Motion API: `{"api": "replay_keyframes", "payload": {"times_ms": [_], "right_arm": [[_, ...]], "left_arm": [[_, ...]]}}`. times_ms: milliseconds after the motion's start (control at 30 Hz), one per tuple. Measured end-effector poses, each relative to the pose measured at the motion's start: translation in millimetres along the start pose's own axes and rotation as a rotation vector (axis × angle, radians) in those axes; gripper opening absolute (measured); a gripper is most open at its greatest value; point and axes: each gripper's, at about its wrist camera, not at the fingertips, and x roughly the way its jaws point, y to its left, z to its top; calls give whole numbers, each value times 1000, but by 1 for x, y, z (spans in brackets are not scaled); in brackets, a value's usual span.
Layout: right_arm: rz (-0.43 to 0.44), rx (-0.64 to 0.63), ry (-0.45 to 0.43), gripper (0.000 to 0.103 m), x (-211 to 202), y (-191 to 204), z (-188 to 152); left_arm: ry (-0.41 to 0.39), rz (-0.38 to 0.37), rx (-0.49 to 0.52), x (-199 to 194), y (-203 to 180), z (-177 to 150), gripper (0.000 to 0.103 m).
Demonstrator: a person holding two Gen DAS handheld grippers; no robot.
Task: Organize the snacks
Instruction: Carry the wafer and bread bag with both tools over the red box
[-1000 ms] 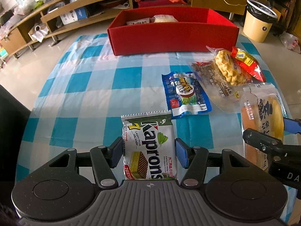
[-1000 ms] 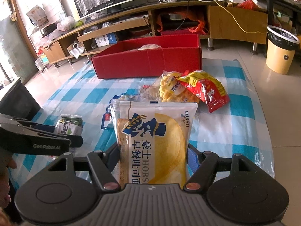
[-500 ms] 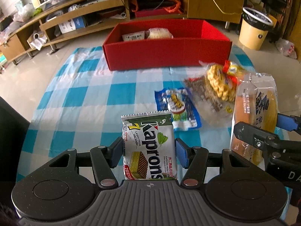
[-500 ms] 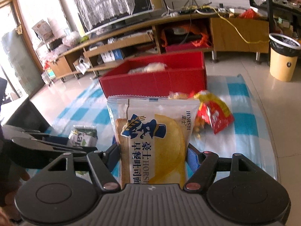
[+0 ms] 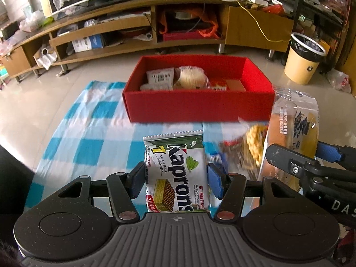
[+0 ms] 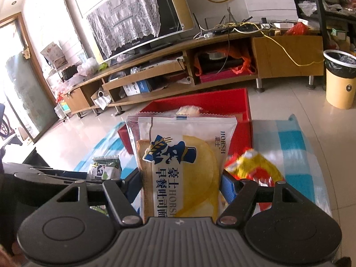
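My left gripper (image 5: 176,183) is shut on a green-and-white Kaprons wafer pack (image 5: 178,171) and holds it above the blue-checked cloth (image 5: 89,133). My right gripper (image 6: 181,185) is shut on a Horsh bread pack (image 6: 184,164), also lifted; the pack shows in the left wrist view (image 5: 293,122) at the right. The red box (image 5: 198,106) stands ahead at the far end of the cloth, with several snacks inside. Loose snack bags (image 5: 249,149) lie on the cloth between the grippers, blurred. A red-and-yellow bag (image 6: 255,166) shows right of the bread.
A low wooden TV stand (image 5: 155,26) runs behind the box. A yellow waste bin (image 5: 304,60) stands on the tiled floor at the right. A dark object (image 5: 11,173) borders the cloth's left edge.
Both grippers have risen and moved forward toward the red box with their packs. The box's inside now shows from above. The loose bags stay on the cloth.
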Motion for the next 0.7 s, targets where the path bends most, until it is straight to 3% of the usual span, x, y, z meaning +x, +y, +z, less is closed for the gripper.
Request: {"api": "replay_keyframes", "payload": {"times_ms": [700], "right_arm": [[11, -6, -41, 70, 77, -21, 73]], "left_arm": [[-35, 39, -21, 57, -1, 76, 65]]}}
